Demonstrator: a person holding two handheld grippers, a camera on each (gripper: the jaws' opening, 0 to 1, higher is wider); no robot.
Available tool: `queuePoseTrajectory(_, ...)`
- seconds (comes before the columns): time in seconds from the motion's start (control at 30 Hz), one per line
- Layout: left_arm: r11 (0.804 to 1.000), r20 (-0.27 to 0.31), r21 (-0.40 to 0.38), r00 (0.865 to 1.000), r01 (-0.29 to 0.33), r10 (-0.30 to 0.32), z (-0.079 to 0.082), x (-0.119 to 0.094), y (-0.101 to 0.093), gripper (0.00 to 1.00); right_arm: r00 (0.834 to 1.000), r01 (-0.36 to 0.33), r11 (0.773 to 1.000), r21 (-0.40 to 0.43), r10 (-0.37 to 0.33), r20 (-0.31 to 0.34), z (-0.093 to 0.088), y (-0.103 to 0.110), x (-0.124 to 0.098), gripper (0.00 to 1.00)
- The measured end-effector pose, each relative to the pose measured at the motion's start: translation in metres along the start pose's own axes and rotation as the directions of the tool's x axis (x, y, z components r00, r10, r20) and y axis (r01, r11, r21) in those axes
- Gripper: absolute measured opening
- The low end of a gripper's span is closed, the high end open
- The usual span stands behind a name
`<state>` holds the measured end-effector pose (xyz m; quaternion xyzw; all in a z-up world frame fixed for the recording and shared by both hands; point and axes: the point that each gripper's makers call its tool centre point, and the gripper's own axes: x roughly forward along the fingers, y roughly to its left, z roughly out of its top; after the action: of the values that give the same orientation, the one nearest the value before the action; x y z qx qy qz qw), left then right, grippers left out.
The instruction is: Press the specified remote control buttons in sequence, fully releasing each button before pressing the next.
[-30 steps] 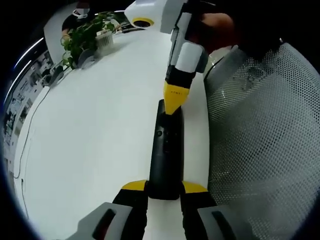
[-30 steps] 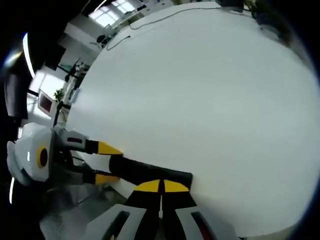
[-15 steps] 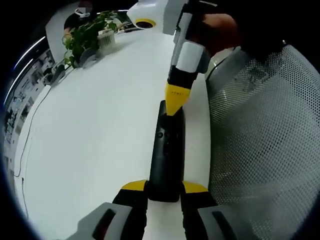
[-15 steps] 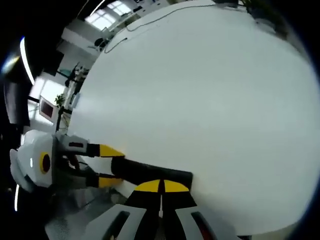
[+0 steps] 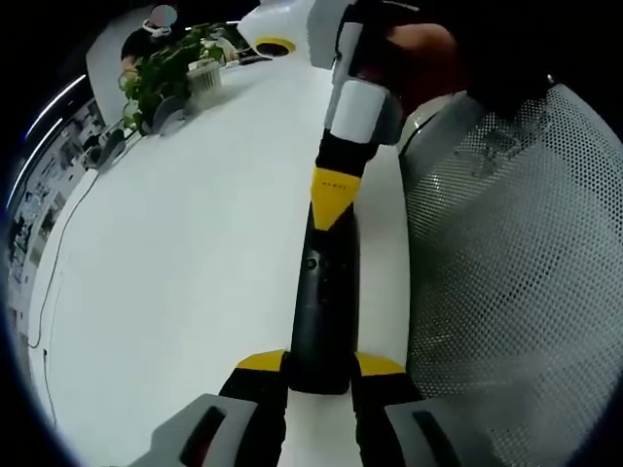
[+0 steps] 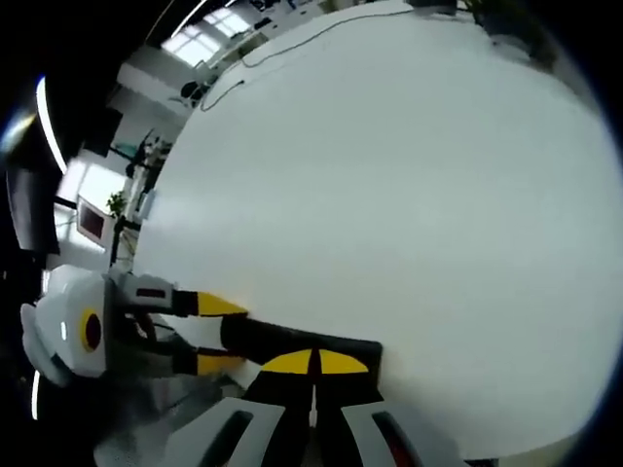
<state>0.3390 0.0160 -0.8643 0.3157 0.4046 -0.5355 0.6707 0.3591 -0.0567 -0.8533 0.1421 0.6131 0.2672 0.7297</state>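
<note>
A long black remote [image 5: 321,302] lies over the white table's edge, its near end clamped between the yellow tips of my left gripper [image 5: 321,365]. My right gripper [image 5: 331,206] comes down from the top of the left gripper view, shut, its yellow point resting on the remote's far half above a small round button [image 5: 311,261]. In the right gripper view my right gripper [image 6: 313,362] has its tips pressed together on the remote [image 6: 282,338]. There the left gripper [image 6: 218,335] holds the remote's other end from the left.
The white table [image 5: 175,253] stretches away to the left. A potted plant [image 5: 165,68] and small items stand at its far end, and a thin cable [image 5: 51,282] runs along its left side. A grey mesh chair back [image 5: 516,272] stands close on the right.
The right gripper's yellow point has slid a little along the remote toward the left gripper. The left gripper keeps its hold on the remote.
</note>
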Motion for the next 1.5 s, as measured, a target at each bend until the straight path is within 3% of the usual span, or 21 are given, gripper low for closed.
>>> queuePoseTrajectory(0.23,1.000,0.001,-0.004,1.000,0.000,0.000,0.000,0.000,0.001,0.25,0.998,-0.039,0.999,-0.025,0.040,0.037,0.006,0.009,0.001,0.00)
queuePoseTrajectory(0.53,1.000,0.002,-0.005,1.000,0.000,0.000,0.000,0.001,0.001,0.25,0.999,-0.001,0.994,-0.107,0.005,0.041,0.005,0.007,0.006,0.00)
queuePoseTrajectory(1.07,1.000,-0.002,-0.004,1.000,0.001,-0.001,0.001,0.000,0.001,0.25,0.998,0.000,0.995,-0.101,0.006,0.056,0.005,0.005,0.006,0.00)
queuePoseTrajectory(1.2,1.000,0.000,-0.006,1.000,-0.001,0.001,0.001,0.000,0.001,0.25,0.999,-0.014,0.997,-0.071,0.016,0.034,0.005,0.006,0.005,0.00)
queuePoseTrajectory(1.5,1.000,0.005,-0.009,1.000,-0.002,0.002,0.001,0.000,0.001,0.25,1.000,-0.024,0.995,-0.101,0.023,-0.006,-0.001,0.012,0.003,0.00)
